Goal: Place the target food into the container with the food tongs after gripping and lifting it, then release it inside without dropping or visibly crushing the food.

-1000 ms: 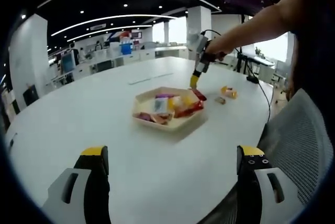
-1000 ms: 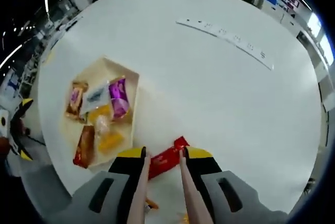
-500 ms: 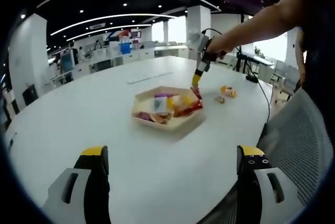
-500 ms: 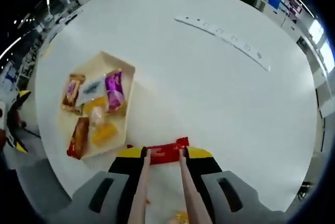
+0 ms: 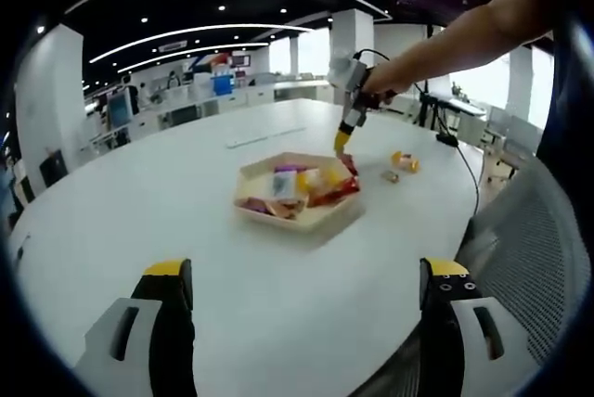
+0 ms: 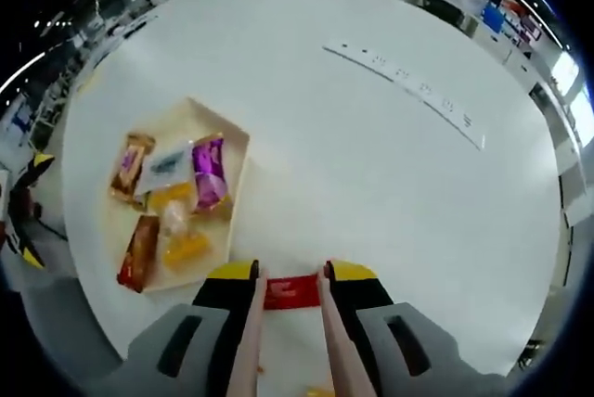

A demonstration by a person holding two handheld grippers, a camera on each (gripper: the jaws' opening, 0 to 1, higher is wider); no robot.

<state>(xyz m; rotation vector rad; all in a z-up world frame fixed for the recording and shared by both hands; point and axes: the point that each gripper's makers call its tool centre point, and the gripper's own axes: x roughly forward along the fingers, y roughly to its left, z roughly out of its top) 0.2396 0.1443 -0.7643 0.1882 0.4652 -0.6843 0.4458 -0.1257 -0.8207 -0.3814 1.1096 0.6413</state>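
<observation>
The right gripper (image 6: 290, 278) grasps a red packet (image 6: 290, 291) between its tongs, held above the white table (image 6: 390, 174) just beside the tray (image 6: 228, 221) — not over it. In the left gripper view it hangs at the tray's (image 5: 316, 220) far edge. The left gripper (image 5: 302, 297) is released — jaws wide apart, low over the table, holding nothing.

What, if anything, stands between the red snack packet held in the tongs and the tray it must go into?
Nothing visible does. The red snack packet sits between the tongs at the right gripper, just beside the tray, with bare white table between them.
</observation>
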